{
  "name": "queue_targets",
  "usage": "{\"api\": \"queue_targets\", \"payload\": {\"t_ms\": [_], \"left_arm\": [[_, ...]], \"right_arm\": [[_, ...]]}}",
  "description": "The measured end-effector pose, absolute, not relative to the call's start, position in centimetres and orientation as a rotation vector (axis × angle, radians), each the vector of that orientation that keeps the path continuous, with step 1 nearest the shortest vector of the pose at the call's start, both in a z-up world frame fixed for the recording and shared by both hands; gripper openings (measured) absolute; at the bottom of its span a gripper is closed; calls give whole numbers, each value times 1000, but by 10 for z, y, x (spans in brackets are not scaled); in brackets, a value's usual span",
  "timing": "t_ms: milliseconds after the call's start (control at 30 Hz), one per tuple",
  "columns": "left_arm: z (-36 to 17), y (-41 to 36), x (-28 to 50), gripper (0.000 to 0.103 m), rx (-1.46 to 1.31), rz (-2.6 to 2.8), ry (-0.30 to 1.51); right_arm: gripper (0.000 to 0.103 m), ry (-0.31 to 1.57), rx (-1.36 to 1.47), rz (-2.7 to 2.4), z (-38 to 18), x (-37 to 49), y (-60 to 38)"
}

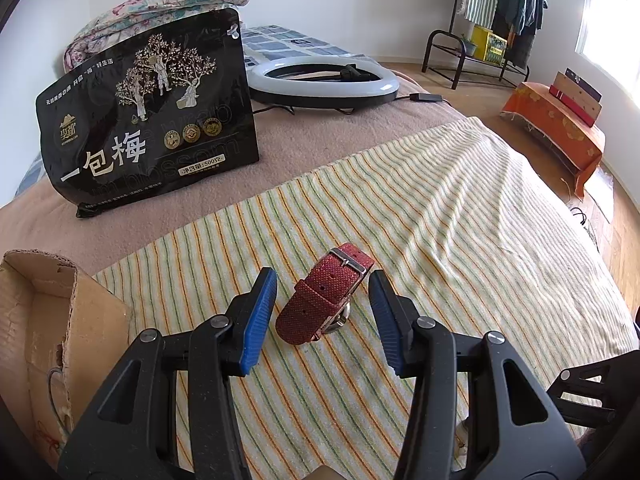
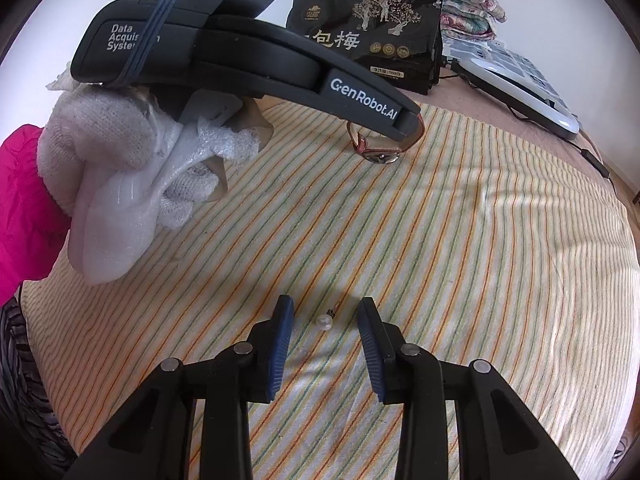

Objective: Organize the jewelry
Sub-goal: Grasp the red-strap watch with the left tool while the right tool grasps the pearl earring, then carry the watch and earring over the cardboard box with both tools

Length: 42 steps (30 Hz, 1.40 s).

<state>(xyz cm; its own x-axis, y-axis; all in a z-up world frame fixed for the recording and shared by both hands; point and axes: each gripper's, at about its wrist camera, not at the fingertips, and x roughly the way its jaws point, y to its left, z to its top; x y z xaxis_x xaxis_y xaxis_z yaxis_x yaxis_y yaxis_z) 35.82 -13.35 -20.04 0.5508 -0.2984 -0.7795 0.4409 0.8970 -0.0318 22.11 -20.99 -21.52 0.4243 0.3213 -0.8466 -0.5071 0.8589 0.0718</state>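
A red woven-strap watch (image 1: 325,297) lies on the striped towel (image 1: 460,216). My left gripper (image 1: 323,280) is open, its blue pads on either side of the watch, not touching it. In the right wrist view the watch (image 2: 378,152) shows under the left gripper's black body (image 2: 248,52). A small white pearl earring (image 2: 324,322) lies on the towel between the pads of my open right gripper (image 2: 323,307). A torn cardboard box (image 1: 44,320) stands at the left.
A black snack bag (image 1: 148,120) stands behind the towel, with a ring light (image 1: 320,80) and folded floral bedding (image 1: 160,8) beyond. A gloved hand (image 2: 120,160) holds the left gripper. A clothes rack (image 1: 492,20) and an orange-covered bench (image 1: 560,128) stand on the floor.
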Motion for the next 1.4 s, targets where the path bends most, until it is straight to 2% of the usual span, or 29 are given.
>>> {"api": "queue_targets", "payload": {"t_ms": [167,300,533,667,733,1400], "left_arm": [[-204,-134,359,48,187,-434,894],[-208,-135,360,30,194,-422,904],[-208,-133,358,28,189,-418,904],[-204,-133,355,27,191,-411,900],[-201,-132,354,17,193,-404,898],[-153,-113,333,17,125,-380,822]], "right_arm": [[25,1008,-228,524,-214,214,-208],[15,1010,-231,530,-213,212,-207],[7,1009,-234,528,-212,213,-206],[6,1007,-238,526,-210,213,-205],[6,1004,-240,524,-209,215,-206],[6,923,-229,493,-172,211,-209]]}}
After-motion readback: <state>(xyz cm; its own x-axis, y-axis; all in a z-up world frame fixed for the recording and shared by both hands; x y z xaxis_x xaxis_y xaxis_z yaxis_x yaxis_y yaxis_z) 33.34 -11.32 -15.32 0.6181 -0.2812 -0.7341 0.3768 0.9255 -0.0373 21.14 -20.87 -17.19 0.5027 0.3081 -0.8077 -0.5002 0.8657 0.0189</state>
